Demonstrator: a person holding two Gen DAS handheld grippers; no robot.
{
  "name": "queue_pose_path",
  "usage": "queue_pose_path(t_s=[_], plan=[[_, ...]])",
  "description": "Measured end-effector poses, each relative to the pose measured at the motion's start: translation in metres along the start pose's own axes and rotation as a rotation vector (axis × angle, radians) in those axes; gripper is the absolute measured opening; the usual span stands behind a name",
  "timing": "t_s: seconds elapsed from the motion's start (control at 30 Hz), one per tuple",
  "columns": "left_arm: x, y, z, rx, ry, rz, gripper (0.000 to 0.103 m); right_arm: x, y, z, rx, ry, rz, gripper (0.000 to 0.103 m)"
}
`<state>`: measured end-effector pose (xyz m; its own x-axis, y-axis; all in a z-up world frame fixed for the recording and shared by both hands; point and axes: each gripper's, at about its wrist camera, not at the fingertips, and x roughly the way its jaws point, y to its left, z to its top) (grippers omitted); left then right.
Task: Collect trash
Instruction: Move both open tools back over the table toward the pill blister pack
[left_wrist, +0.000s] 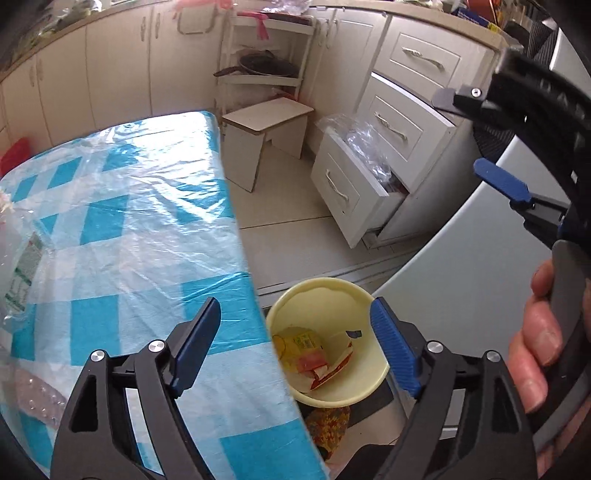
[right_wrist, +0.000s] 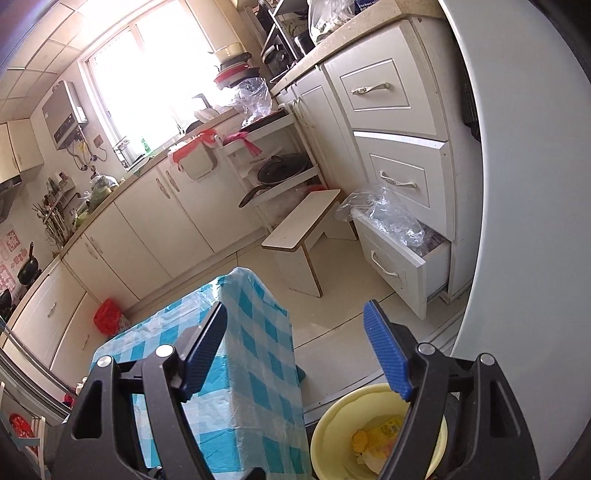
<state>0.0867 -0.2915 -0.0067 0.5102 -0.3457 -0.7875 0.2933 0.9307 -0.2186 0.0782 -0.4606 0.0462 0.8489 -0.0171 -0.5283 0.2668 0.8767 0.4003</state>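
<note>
Blue-checked tablecloth (left_wrist: 122, 229) covers the table on the left; past its right edge, on the floor, a yellow bin (left_wrist: 325, 343) holds the wrappers (left_wrist: 314, 356). Left gripper (left_wrist: 295, 347) and right gripper (right_wrist: 295, 350) gape empty above it.

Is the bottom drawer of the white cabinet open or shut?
Open. The bottom drawer juts out past the drawers above, with crumpled clear plastic spilling over its top edge.

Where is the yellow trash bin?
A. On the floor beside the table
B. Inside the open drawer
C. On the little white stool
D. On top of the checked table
A: the bin stands on the floor just past the table edge, with wrappers inside it.
</note>
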Motion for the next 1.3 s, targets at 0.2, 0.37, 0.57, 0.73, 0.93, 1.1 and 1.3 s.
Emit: queue_pose_path(t_s=[0.2, 0.37, 0.57, 0.73, 0.93, 1.1, 1.3], plan=[[-0.033, 0.047, -0.014, -0.088, -0.031, 0.037, 0.084, 0.003, 0.017, -0.006, -0.02, 0.009, 0.001, 0.077], [-0.061, 0.076, -0.026, -0.126, -0.066, 0.063, 0.087, 0.012, 0.035, -0.014, -0.058, 0.041, 0.005, 0.079], [-0.083, 0.101, -0.034, -0.17, -0.1, 0.082, 0.089, 0.023, 0.058, -0.026, -0.129, 0.073, 0.006, 0.081], [-0.093, 0.119, -0.041, -0.209, -0.112, 0.093, 0.09, 0.032, 0.063, -0.034, -0.151, 0.104, -0.008, 0.081], [-0.099, 0.129, -0.053, -0.217, -0.105, 0.103, 0.09, 0.037, 0.062, -0.039, -0.167, 0.122, -0.038, 0.082], [-0.13, 0.146, -0.066, -0.215, -0.133, 0.109, 0.09, 0.038, 0.059, -0.042, -0.154, 0.205, -0.106, 0.082], [-0.157, 0.175, -0.088, -0.227, -0.174, 0.17, 0.092, -0.013, 0.077, -0.056, -0.298, 0.035, -0.003, 0.089]])
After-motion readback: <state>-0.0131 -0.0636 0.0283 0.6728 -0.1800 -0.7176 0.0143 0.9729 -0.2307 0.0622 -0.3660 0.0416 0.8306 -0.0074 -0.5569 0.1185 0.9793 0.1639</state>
